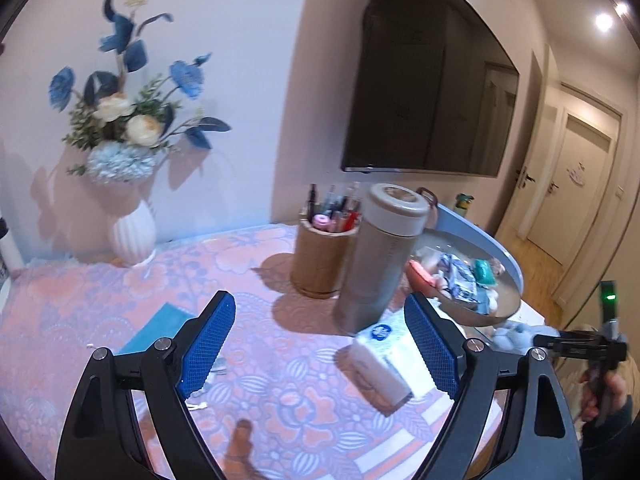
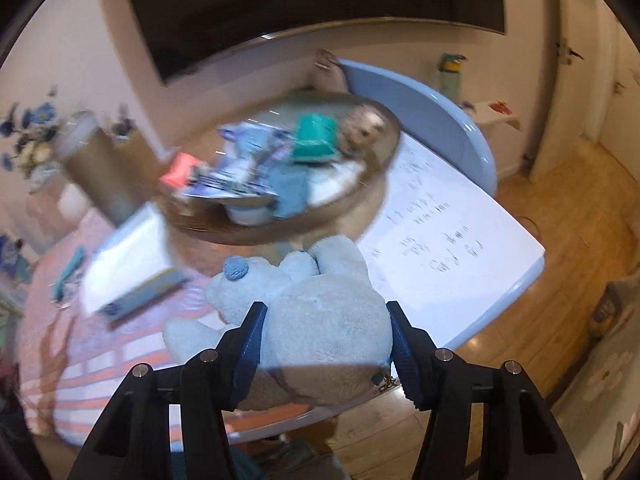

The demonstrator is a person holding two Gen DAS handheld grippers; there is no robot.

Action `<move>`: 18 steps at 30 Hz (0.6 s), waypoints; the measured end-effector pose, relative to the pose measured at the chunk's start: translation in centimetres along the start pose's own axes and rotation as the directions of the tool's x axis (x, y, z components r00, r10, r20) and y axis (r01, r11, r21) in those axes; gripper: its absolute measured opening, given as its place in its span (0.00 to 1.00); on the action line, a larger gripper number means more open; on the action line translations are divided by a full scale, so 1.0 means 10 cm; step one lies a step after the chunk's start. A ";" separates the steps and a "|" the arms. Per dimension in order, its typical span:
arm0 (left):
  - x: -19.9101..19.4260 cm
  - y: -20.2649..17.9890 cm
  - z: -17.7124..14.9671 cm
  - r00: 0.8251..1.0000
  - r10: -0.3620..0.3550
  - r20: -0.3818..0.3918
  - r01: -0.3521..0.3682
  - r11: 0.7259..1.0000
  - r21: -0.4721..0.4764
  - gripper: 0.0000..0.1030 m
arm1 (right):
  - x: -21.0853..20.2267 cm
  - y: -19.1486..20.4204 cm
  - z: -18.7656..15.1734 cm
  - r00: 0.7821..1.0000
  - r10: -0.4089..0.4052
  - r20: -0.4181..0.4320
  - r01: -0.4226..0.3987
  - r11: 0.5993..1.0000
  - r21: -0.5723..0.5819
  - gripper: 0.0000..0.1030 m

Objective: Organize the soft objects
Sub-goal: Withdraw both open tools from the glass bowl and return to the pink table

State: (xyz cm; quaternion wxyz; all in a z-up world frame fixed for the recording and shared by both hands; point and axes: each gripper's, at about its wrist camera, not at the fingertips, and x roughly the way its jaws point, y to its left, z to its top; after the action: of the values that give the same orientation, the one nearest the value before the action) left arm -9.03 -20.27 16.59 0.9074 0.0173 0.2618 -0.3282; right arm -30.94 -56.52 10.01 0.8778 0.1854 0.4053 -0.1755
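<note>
A pale blue plush bear (image 2: pixel 320 312) sits between the blue pads of my right gripper (image 2: pixel 326 340), which is shut on its body above the table's near edge; the view is motion-blurred. The bear also shows in the left wrist view (image 1: pixel 516 334), at the tip of the right gripper (image 1: pixel 560 340). A round tray (image 2: pixel 384 152) behind it holds several soft items, among them a teal pouch (image 2: pixel 314 138) and a small plush (image 2: pixel 364 128). My left gripper (image 1: pixel 320 344) is open and empty above the pink patterned cloth (image 1: pixel 280 380), with a white tissue pack (image 1: pixel 384 360) near its right finger.
A beige tumbler (image 1: pixel 380 256), a wooden pen holder (image 1: pixel 324 256) and a white vase of blue flowers (image 1: pixel 132 236) stand on the table. A teal cloth (image 1: pixel 160 328) lies at left. A white board with writing (image 2: pixel 452 240) covers the table's right part. A TV (image 1: pixel 428 80) hangs above.
</note>
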 end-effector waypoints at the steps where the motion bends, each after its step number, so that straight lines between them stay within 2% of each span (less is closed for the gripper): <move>1: -0.01 0.04 0.00 1.000 0.008 0.002 -0.008 1.000 -0.002 0.83 | -0.08 0.04 0.02 1.000 0.020 0.012 -0.020 1.000 -0.013 0.56; 5: -0.05 0.21 -0.01 0.998 0.064 0.016 -0.064 0.998 0.000 0.83 | -0.38 0.18 0.19 0.989 0.119 0.085 -0.117 0.993 -0.033 0.56; 7: -0.09 0.33 0.00 0.995 0.095 0.026 -0.095 0.995 0.000 0.83 | -0.46 0.26 0.35 0.982 0.135 0.133 -0.130 0.991 -0.040 0.56; 11: -0.15 0.72 0.05 0.986 0.166 0.032 -0.165 0.985 -0.046 0.83 | -0.34 0.46 0.76 0.975 0.019 0.220 -0.009 0.999 -0.046 0.56; 15: -0.18 1.08 0.10 0.980 0.200 0.017 -0.197 0.975 -0.105 0.83 | 0.01 0.57 1.18 0.962 -0.097 0.254 0.107 0.994 -0.024 0.56; 18: -0.17 1.31 0.10 0.976 0.217 -0.005 -0.216 0.968 -0.127 0.83 | 0.32 0.63 1.41 0.957 -0.130 0.260 0.135 0.991 -0.001 0.60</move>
State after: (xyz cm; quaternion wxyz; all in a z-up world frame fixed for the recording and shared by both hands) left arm -1.76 -9.25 16.43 0.9383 -0.0132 0.2747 -0.2099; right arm -16.93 -58.14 17.16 0.9113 0.1248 0.3000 -0.2529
